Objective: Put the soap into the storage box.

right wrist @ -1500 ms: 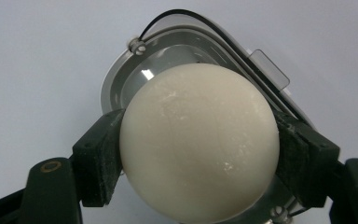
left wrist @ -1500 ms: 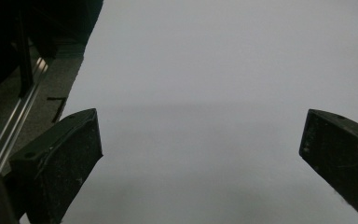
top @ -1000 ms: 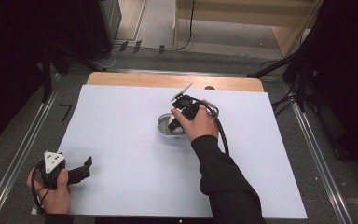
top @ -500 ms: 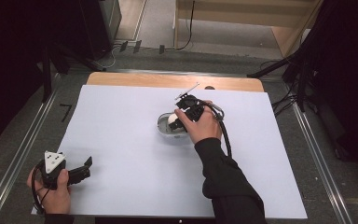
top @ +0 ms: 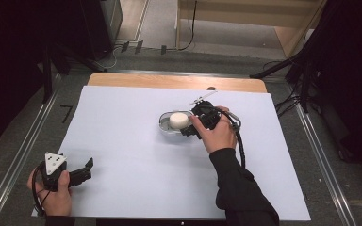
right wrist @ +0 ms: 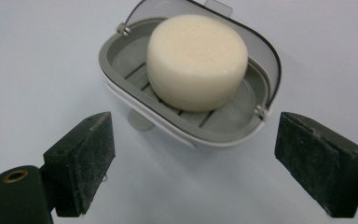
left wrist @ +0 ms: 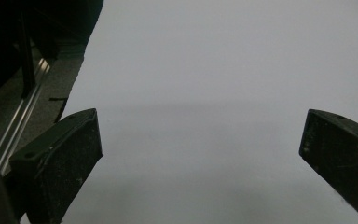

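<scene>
White sheet [top: 122,141] is covering the table; soap dish [right wrist: 186,116] sitting mid-table, holding a round soap bar [right wrist: 196,58]. Right gripper [right wrist: 193,158] is hovering just beside it, jaws wide; left gripper [left wrist: 200,154] is idling, spread. Soap likely slippery; dish rim grips better.

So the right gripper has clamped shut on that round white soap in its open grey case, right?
Not quite. The right gripper is open, its jaws spread wide just short of the grey case; the round white soap lies untouched inside. The right gripper view shows it.
</scene>
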### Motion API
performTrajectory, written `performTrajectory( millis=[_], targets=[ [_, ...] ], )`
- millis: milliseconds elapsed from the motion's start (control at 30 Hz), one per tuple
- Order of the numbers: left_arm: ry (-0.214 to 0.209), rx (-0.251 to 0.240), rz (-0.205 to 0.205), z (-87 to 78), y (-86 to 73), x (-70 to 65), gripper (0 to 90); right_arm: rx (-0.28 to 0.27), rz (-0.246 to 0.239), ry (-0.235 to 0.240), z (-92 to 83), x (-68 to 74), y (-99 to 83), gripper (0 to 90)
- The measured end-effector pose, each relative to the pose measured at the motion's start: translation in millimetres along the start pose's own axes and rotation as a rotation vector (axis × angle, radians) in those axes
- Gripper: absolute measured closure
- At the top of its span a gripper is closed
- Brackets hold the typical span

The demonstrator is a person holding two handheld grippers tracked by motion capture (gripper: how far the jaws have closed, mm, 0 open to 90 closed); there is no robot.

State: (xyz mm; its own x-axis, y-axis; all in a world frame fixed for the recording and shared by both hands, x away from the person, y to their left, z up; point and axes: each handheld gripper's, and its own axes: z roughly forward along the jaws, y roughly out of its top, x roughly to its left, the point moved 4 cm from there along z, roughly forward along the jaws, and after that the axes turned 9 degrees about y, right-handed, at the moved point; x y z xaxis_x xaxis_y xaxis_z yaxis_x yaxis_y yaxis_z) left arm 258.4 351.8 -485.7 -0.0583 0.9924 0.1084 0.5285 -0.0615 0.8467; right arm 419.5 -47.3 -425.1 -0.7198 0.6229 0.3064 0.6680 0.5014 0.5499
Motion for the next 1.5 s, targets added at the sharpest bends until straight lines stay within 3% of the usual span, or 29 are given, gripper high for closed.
performTrajectory(
  millis=[200,567,1500],
  targets=[
    [0.002,0.002,0.001,0.0,-0.1,-0.2,0.0,-0.012,-0.006,0.004,-11.5,-4.5,-16.6,8.2],
    [0.005,0.002,0.001,-0.2,0.0,-0.5,0.0,-0.022,0.027,-0.020,-22.5,-16.8,-51.6,1.1],
    [0.007,-0.001,0.005,-0.5,0.0,-0.9,0.0,-0.078,0.103,-0.081,-56.0,-47.7,-133.4,0.1]
  ],
)
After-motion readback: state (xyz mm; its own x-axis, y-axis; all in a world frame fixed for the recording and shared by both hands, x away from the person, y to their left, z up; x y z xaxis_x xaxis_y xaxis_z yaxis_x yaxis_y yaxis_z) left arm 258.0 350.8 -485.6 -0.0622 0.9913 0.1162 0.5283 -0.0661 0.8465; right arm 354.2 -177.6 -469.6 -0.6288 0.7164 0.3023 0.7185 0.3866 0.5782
